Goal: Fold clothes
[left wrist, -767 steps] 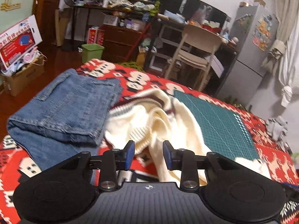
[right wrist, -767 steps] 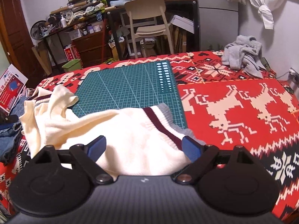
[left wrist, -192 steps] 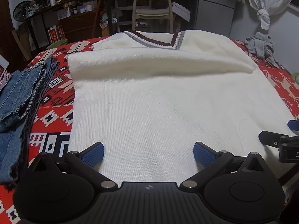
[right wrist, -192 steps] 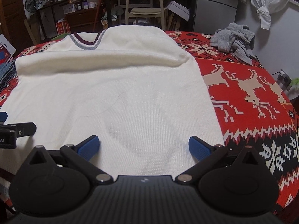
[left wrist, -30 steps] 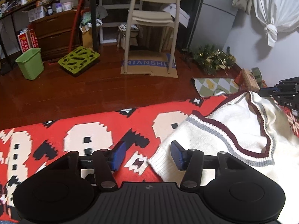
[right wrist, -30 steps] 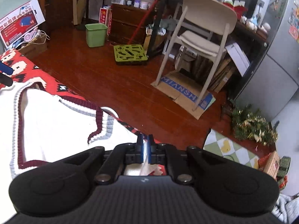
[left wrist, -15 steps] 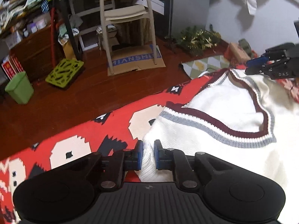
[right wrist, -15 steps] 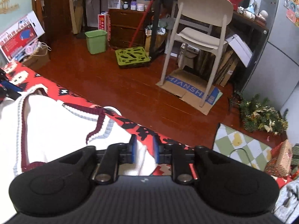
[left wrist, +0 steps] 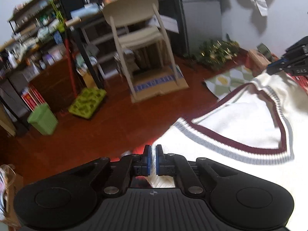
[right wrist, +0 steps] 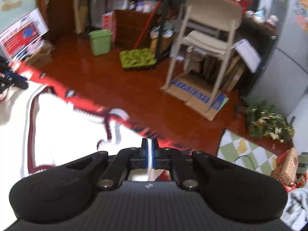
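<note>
Cream knit: sweater (left wrist: 238,119), V-neck trimmed maroon and grey, lies at the far edge of the red patterned blanket (right wrist: 154,132), collar end toward the room.
Left gripper (left wrist: 152,159): pads pinched narrow on the shoulder edge left of the collar.
Right gripper (right wrist: 149,154): pinched tight on white knit at the other shoulder.
Reason for hold (judgement): 2 matched shoulder grips keep the top edge level, so it can fold over evenly.
Blur: both views smeared; the grippers are probably in motion.
Fold stage: cannot tell.

Black ribbed left claw (left wrist: 152,160) and right claw (right wrist: 149,155), blue pads (left wrist: 148,161), silver screws, perhaps a small central logo.
</note>
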The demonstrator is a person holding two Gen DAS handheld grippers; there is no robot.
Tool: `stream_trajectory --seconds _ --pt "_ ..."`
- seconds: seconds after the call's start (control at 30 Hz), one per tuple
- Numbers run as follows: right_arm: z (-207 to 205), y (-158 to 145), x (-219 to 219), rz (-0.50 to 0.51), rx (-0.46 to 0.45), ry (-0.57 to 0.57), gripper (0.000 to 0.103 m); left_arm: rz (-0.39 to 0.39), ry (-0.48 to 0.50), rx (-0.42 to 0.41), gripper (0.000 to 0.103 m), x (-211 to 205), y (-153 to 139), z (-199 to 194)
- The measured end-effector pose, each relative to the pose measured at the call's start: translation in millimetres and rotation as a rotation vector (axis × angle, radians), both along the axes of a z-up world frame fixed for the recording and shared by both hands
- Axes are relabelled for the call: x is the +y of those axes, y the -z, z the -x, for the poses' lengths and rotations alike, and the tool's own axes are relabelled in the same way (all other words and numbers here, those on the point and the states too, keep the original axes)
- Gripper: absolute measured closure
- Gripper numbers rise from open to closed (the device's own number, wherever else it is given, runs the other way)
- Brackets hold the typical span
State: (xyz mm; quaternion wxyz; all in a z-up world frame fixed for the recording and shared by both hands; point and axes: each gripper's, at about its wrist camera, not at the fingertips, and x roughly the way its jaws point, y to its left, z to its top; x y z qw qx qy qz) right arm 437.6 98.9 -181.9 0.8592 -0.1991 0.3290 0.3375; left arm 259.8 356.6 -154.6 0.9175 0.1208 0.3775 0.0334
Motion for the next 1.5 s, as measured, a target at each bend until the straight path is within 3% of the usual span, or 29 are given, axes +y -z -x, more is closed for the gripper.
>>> stream_trajectory --seconds 0.2,0.37,0.43,0.47,0.53,0.7,0.77,0.87,1.1,1.17,1.37,1.5 --pt "-26.0 -7.6 -15.8 -0.029 0.001 0.081 0.100 -0.101 0.017 -0.033 0.098 -18.1 -7.7 -47.5" --pt "-45.4 0.8 -27.9 -0.065 0.045 0.148 0.099 -0.108 -0.043 0.054 0.097 -21.8 13.4 -76.5" --pt "-53.1 4.1 -32.7 -0.079 0.063 0.175 0.094 -0.099 -0.078 0.043 0.088 -20.5 15.5 -74.8" --pt "-57.0 5.8 -35.1 -0.087 0.072 0.189 0.085 -0.094 -0.096 0.038 0.081 -19.8 16.4 -73.9" --pt "-64.7 9.1 -40.0 -0.101 0.090 0.216 0.077 -0.079 -0.123 0.021 0.067 -16.6 14.0 -69.5" --pt "-23.9 -16.6 -65.0 -0.122 0.079 0.200 0.074 0.010 -0.185 -0.049 0.041 -1.2 -10.1 -43.7" --pt "-6.9 -27.3 -75.2 -0.130 0.074 0.193 0.063 0.065 -0.223 -0.089 0.041 6.4 -23.3 -28.6" --pt "18.8 -43.5 -90.5 -0.143 0.066 0.182 0.059 0.155 -0.244 -0.116 0.040 9.7 -42.6 -1.9" --pt "78.6 -81.0 -126.2 -0.172 0.048 0.156 0.041 0.155 -0.214 -0.116 0.038 -26.3 -58.1 85.6" --pt "111.1 -82.0 -130.6 -0.180 0.058 0.153 0.030 0.168 -0.210 -0.100 0.038 -40.0 -55.7 108.1" --pt "212.5 -82.2 -142.4 -0.206 0.094 0.144 0.015 0.184 -0.188 -0.059 0.036 -92.4 -39.6 169.2" --pt "275.8 -62.4 -142.3 -0.165 0.084 0.157 0.007 0.227 -0.191 -0.046 0.031 -126.7 -19.3 204.7"
